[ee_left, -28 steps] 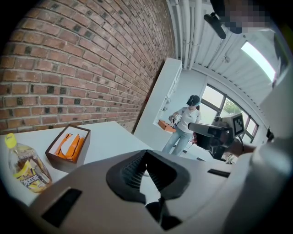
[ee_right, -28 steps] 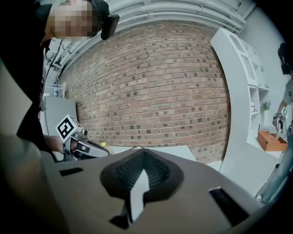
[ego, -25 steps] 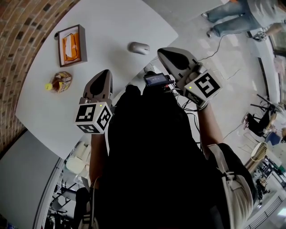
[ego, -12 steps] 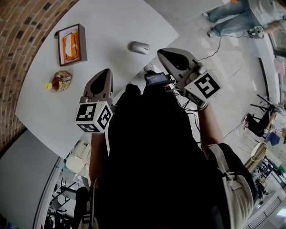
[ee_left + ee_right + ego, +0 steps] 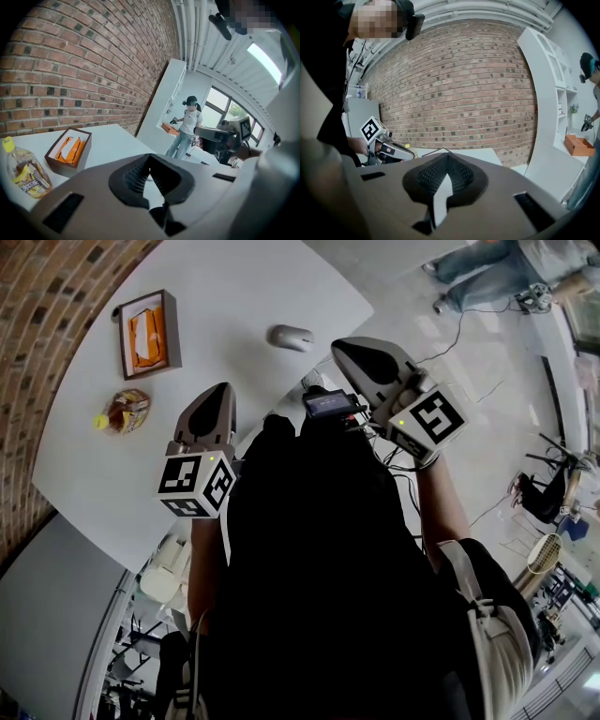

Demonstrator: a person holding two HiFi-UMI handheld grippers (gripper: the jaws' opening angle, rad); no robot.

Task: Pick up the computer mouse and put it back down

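One mouse (image 5: 292,338), head view only.

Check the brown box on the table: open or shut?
Open. The box has no lid on top, and its orange contents show from above.

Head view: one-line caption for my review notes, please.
Left gripper and right gripper, both shut, poised near the white table; computer mouse lies on it, untouched.

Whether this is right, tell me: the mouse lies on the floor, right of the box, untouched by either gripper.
Not quite: the mouse lies on the table, not the floor. The head view shows it there, right of the box, untouched by the left gripper or right gripper.
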